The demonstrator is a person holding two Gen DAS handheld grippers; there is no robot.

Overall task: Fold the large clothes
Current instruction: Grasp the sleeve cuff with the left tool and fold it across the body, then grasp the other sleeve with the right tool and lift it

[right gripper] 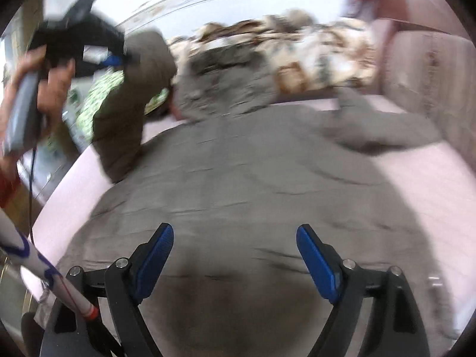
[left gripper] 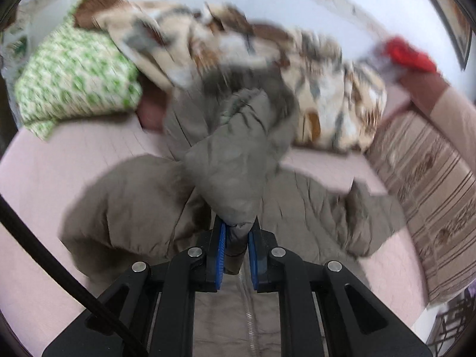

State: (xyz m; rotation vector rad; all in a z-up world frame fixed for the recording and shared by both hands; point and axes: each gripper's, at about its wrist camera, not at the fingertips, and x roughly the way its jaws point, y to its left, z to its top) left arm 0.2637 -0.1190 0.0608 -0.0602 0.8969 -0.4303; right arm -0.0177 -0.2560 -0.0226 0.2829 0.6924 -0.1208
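A large grey-brown padded coat lies spread on a pink bed. My left gripper is shut on the end of one coat sleeve and holds it lifted above the coat body. In the right wrist view the coat fills the middle, and the left gripper shows at upper left with the raised sleeve hanging from it. My right gripper is open and empty, just above the coat's lower body.
A green-and-white patterned pillow lies at the back left. A crumpled beige and brown blanket lies along the wall. A striped headboard cushion stands at right with a red cloth above it.
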